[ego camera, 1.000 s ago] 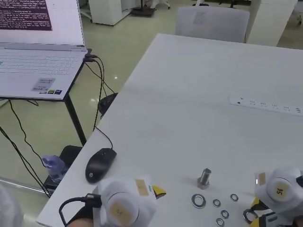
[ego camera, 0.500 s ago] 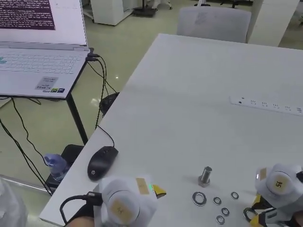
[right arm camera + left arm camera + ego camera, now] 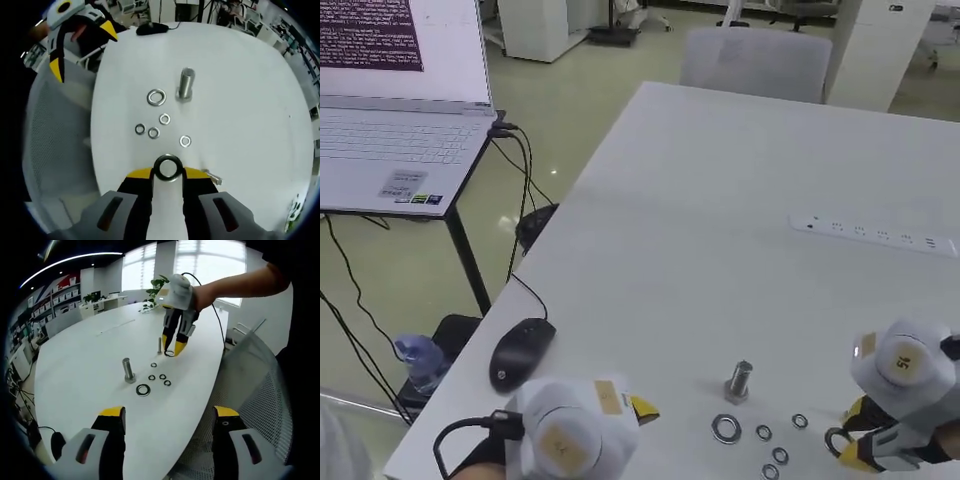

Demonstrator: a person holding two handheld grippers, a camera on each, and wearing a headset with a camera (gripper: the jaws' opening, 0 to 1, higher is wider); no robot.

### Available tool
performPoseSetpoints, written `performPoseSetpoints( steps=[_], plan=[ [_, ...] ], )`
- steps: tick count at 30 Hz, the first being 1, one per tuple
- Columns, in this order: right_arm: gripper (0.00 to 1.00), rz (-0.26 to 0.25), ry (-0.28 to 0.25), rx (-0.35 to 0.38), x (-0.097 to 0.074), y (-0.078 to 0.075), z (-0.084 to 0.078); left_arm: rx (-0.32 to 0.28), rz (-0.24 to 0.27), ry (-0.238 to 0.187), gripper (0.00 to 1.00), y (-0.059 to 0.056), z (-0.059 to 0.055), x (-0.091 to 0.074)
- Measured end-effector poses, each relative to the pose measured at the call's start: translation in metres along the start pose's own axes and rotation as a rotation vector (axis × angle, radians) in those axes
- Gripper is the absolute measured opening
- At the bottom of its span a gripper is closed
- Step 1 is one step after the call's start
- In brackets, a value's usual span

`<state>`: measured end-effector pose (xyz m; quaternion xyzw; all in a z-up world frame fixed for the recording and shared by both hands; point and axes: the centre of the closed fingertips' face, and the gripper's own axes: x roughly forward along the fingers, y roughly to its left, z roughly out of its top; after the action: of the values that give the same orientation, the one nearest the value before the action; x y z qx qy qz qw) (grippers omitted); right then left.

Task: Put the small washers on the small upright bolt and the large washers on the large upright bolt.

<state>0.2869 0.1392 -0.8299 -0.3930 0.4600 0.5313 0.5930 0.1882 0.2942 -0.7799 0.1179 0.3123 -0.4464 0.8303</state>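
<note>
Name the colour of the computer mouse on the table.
The computer mouse is black; it shows best in the head view.

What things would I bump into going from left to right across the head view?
A blue plastic bottle on the floor → black computer mouse → big silver upright bolt → long white power strip.

Behind the right tongs (image 3: 167, 173), small bolt (image 3: 213, 176) mostly hidden; laptop (image 3: 392, 135) cut off at the edge.

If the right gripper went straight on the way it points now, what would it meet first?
Probably the table among the small washers; the right gripper, shut on a large washer, points down there. Depth is unclear.
</note>
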Motion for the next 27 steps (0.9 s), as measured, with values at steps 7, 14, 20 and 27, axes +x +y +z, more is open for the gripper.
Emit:
performPoseSetpoints(
  steps=[7,14,20,27],
  plan=[
    [0.23,0.009,0.002,-0.012,-0.014,-0.001,0.012,-0.001,-0.011,0.003,0.68,-0.001,-0.001,0.001],
    [0.23,0.011,0.01,-0.02,-0.027,-0.006,0.024,0.003,-0.007,-0.001,0.68,0.003,-0.001,-0.002],
    [0.23,-0.006,0.019,-0.048,-0.039,-0.019,0.043,0.004,0.005,-0.021,0.74,0.009,0.002,-0.004],
    [0.23,-0.012,0.024,-0.093,-0.046,-0.033,0.067,-0.011,0.023,-0.028,0.8,0.017,0.001,0.0]
  ],
)
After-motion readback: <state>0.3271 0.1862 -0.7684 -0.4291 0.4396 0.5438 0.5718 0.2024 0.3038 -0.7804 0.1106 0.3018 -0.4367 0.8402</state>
